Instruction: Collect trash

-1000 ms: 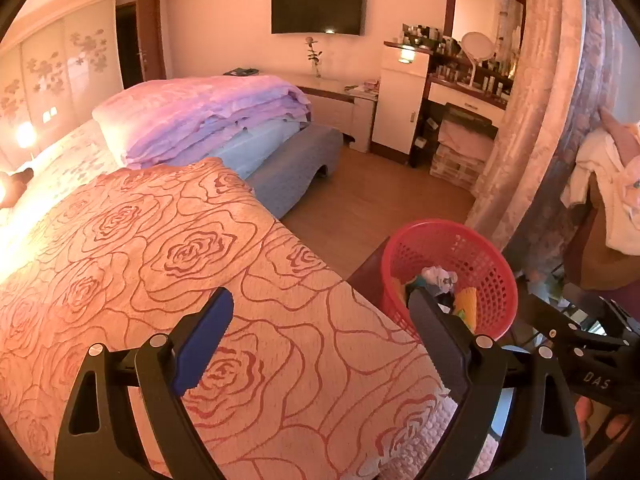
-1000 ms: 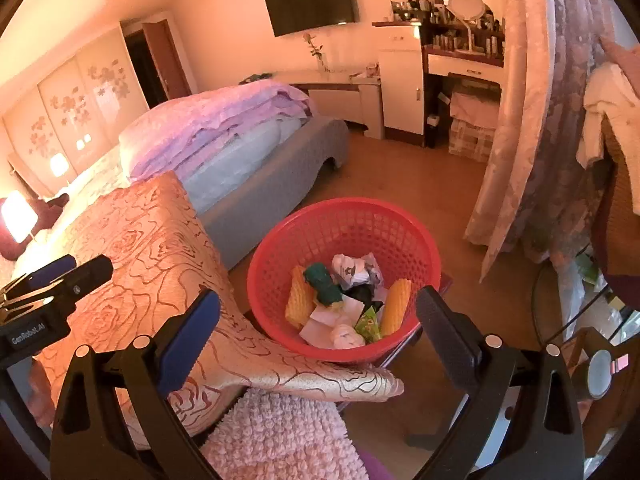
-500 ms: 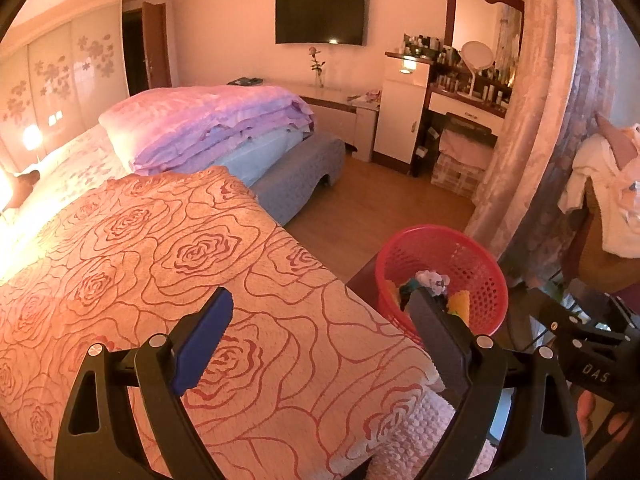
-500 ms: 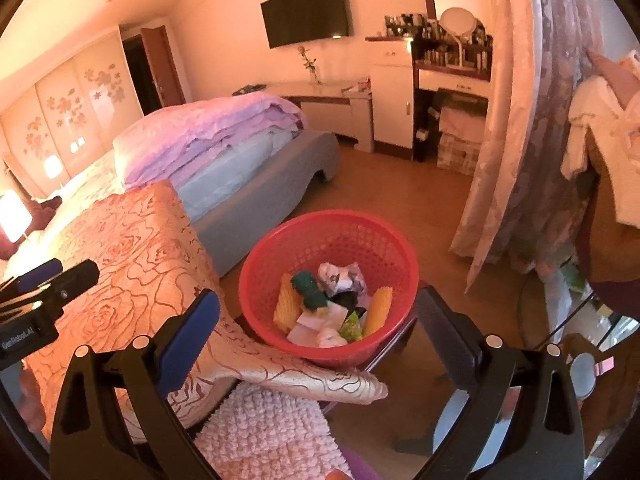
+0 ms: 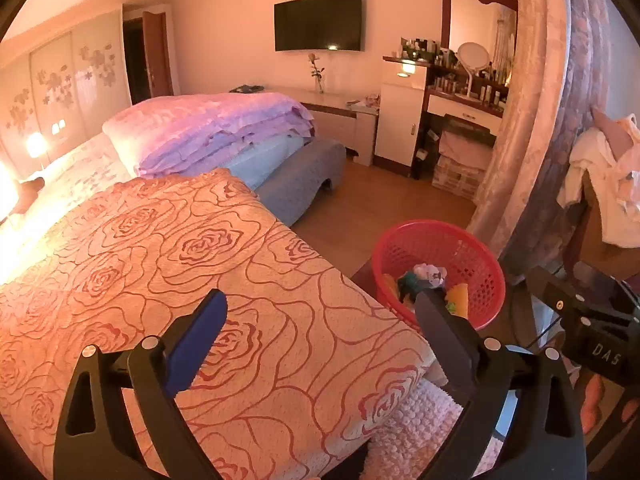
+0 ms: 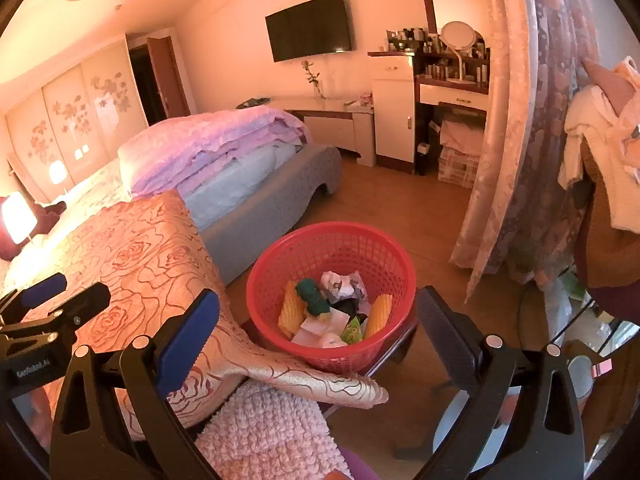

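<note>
While the left gripper (image 5: 320,320) hangs over the rose-patterned bedspread (image 5: 180,248), its jaws are opening with nothing between them. The right gripper (image 6: 318,320) stands wide and empty above the red basket (image 6: 280,268), which holds the trash (image 6: 332,308) beside the bed. A bedspread corner (image 6: 320,384) lies against the basket's near wall, a curtain (image 6: 520,160) hanging beyond.

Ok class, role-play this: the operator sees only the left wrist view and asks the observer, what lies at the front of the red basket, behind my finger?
Observer: The right wrist view shows white paper, a green packet and a pale round lump at the front of the red basket.
Operator: Is the right gripper carrying anything?
Observer: No, the right gripper is open and empty.
Operator: Anything near the basket's base?
Observer: The rose bedspread's corner hangs off the bed in front of it.
</note>
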### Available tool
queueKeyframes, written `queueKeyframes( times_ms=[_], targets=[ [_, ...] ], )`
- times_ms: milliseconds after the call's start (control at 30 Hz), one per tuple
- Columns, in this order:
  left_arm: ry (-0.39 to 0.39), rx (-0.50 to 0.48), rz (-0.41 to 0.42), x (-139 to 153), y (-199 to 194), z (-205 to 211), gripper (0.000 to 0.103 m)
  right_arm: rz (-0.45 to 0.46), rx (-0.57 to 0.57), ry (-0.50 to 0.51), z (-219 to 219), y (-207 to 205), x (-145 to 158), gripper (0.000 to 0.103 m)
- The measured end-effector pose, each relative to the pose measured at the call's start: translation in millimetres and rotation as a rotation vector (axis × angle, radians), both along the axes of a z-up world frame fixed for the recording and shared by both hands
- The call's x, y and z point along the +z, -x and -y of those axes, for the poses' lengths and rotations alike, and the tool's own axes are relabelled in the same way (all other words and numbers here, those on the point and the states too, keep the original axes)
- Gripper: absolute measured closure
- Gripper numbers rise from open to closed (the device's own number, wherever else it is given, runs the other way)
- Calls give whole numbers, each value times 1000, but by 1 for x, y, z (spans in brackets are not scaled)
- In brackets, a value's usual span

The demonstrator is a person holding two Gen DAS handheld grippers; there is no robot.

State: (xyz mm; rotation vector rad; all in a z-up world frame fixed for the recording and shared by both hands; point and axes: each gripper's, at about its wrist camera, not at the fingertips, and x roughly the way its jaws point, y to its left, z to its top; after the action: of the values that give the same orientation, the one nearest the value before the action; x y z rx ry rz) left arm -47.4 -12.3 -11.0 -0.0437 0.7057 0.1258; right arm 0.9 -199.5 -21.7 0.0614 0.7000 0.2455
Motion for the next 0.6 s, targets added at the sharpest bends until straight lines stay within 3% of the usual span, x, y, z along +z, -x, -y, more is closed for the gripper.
queueKeyframes(
  times_ms=[600],
  targets=[
    [-6, 23, 27, 5, 17, 2, 10, 27, 3, -9, -2, 8, 8, 7]
  ],
)
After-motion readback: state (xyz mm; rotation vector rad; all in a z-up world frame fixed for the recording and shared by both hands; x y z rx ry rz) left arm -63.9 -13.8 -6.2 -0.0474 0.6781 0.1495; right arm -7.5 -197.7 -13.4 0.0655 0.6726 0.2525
